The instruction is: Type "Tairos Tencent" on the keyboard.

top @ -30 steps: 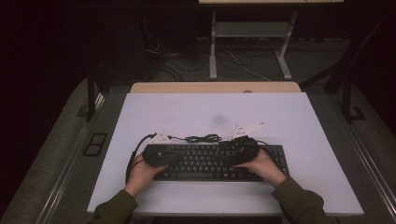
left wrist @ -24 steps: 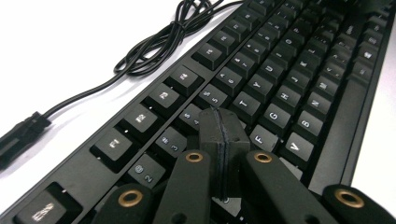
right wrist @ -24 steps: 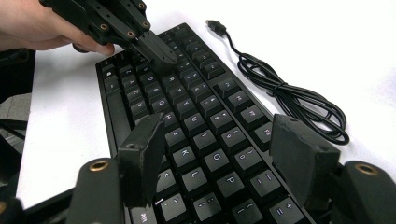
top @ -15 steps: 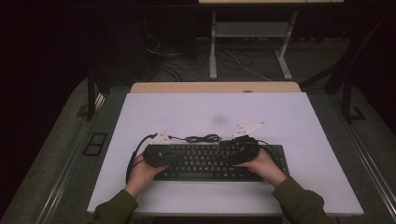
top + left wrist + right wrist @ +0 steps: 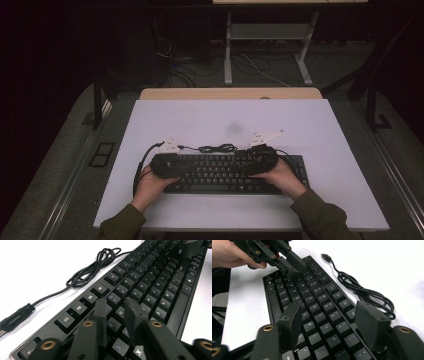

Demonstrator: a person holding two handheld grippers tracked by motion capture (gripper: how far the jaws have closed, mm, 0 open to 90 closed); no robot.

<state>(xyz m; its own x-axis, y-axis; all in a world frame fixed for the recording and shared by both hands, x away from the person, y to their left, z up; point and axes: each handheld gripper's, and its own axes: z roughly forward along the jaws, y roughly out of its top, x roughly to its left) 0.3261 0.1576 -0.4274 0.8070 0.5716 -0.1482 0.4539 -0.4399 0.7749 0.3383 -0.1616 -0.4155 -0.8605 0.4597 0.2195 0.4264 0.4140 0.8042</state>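
A black keyboard [image 5: 227,172] lies along the near part of the white table. Its bundled USB cable [image 5: 216,148] rests just behind it. My left gripper [image 5: 175,166] hovers over the keyboard's left end and points along the keys. Its jaws [image 5: 115,307] have just been opening and stand a narrow gap apart above the upper letter keys, with nothing between them. My right gripper [image 5: 252,162] is over the right end, facing the left one. Its jaws [image 5: 329,312] have just closed a little and still stand wide apart above the keys, gripping nothing.
The cable's plug [image 5: 15,317] lies on the bare table [image 5: 200,120] behind the keyboard's left corner. A wooden desk edge [image 5: 230,93] runs behind the white top. Beyond it, metal legs [image 5: 228,50] and loose cables stand on a dark floor.
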